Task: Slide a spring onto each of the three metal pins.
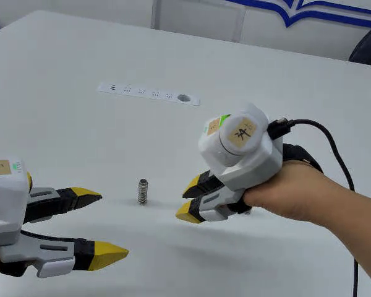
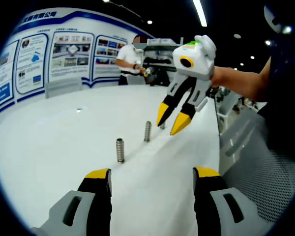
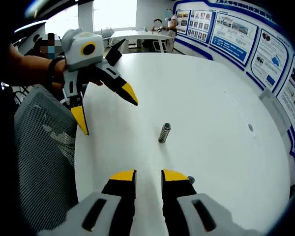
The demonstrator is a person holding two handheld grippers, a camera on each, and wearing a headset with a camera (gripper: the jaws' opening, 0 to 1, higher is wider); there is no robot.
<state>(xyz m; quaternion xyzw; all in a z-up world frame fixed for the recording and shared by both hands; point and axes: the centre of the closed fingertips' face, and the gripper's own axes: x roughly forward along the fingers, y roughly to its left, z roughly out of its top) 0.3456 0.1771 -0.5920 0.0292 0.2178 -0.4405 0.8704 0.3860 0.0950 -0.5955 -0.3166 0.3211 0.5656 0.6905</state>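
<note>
White tabletop point(image 1: 55, 130) with a power strip point(image 1: 148, 94) at its far side; blue-and-white wall panels point(image 2: 64, 54) stand behind it in the left gripper view. Left gripper point(image 1: 111, 224): jaws spread wide, nothing between them. Right gripper point(image 1: 184, 204): jaws parted by a narrow gap, nothing held; its own view confirms this. The two sets of tips point toward each other over the table. First spring point(image 1: 143, 191) stands upright on the table between them, touching neither. In the left gripper view I see it ahead of the jaws, nearer the jaw on that view's left. Second spring point(image 2: 147, 131) stands upright beyond it, just short of the right gripper's tips. Something small sits right at those tips, too small for me to identify. I cannot tell whether a pin runs inside either spring.
</note>
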